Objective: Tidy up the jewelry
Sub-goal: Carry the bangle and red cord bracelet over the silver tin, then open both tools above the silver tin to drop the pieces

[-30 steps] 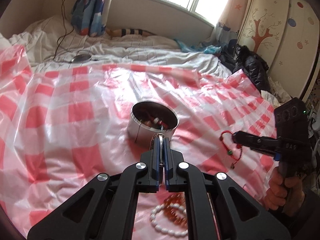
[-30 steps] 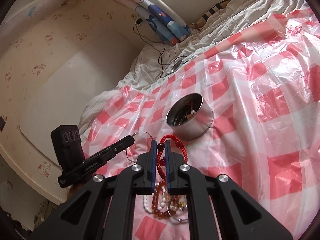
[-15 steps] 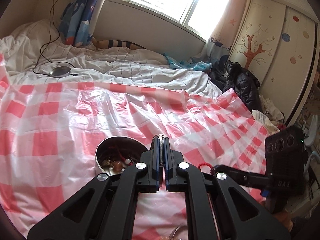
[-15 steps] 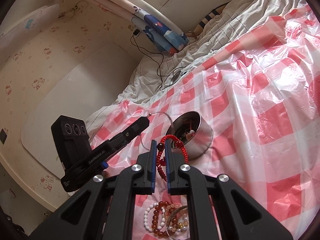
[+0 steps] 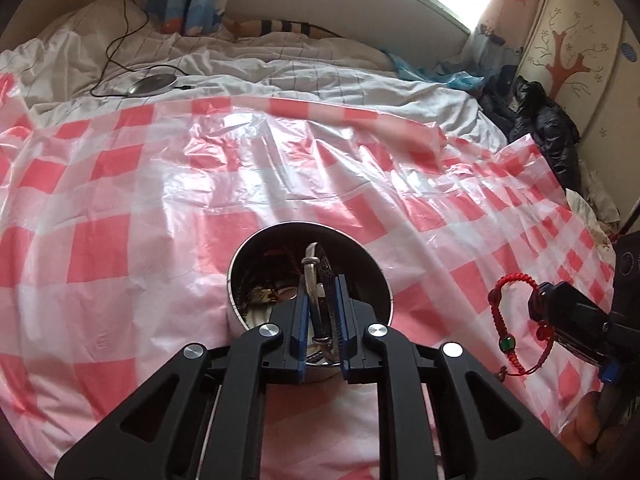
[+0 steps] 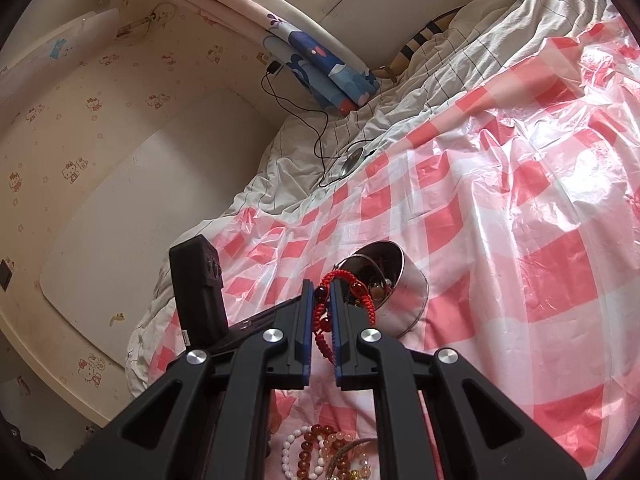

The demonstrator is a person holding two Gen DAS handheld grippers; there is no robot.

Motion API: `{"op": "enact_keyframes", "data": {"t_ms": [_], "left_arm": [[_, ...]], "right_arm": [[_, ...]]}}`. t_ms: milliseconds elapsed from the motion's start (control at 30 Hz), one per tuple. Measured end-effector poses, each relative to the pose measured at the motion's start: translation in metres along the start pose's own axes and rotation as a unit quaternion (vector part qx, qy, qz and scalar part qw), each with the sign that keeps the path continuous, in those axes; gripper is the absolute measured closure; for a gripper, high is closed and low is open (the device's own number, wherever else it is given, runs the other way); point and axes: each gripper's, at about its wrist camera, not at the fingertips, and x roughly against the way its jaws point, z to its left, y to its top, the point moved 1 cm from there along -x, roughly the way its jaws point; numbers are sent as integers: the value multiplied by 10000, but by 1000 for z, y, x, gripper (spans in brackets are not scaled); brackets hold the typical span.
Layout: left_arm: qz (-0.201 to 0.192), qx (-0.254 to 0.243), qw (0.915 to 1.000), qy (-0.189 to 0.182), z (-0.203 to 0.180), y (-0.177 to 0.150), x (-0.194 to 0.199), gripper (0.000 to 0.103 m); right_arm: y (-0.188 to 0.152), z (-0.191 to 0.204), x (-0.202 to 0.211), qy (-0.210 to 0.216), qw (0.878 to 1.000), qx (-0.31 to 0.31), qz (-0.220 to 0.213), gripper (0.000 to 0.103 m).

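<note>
A round steel tin (image 5: 256, 248) with several jewelry pieces inside sits on the red-checked plastic sheet; it also shows in the right wrist view (image 6: 408, 292). My left gripper (image 5: 322, 312) hangs right over the tin, jaws slightly parted, with a silver bangle (image 5: 314, 276) between them. My right gripper (image 6: 320, 300) is shut on a red cord bracelet (image 6: 360, 284), seen also in the left wrist view (image 5: 516, 320) to the right of the tin. Loose bead bracelets (image 6: 316, 448) lie below the right gripper.
The checked sheet (image 5: 140, 200) covers a bed with a white duvet (image 5: 280, 76) behind. A round charger with a cable (image 5: 154, 82) lies on the duvet. A dark jacket (image 5: 540, 120) and a wardrobe stand at the right. A wall runs left in the right wrist view.
My left gripper has come down over the tin with the bangle and its jaws have parted a little. My right gripper has moved closer to the tin with the red bracelet.
</note>
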Motion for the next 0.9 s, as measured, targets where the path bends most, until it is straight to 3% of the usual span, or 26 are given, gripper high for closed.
{"op": "enact_keyframes", "data": {"t_ms": [67,167,267,367,500,633,733,900], "left_arm": [[-150,102,9998,73,6,4,11,79],[-354,205,9989,206,13,9,30,57],[-410,319,9980,356,23,11,39,51],[-458,586,9965,387,36,13,47,47],[-571,918,9937,278,52,15,57,43],[-620,957,9930,315,57,16,60,40],[-602,909,9935,317,54,15,61,38],[-624,819,9940,379,50,11,64,33]], "right_arm": [[3,2,-6,-16,10000,73,-16,94],[13,4,-22,-24,9999,137,-91,94],[23,9,-43,-68,9996,252,-120,94],[27,21,-76,-516,9965,651,46,93],[15,24,-122,-1413,9813,1080,731,44],[12,20,-114,-1338,9834,1044,634,41],[18,25,-93,-1297,9859,1018,284,33],[23,21,-78,-1377,9861,927,123,24]]}}
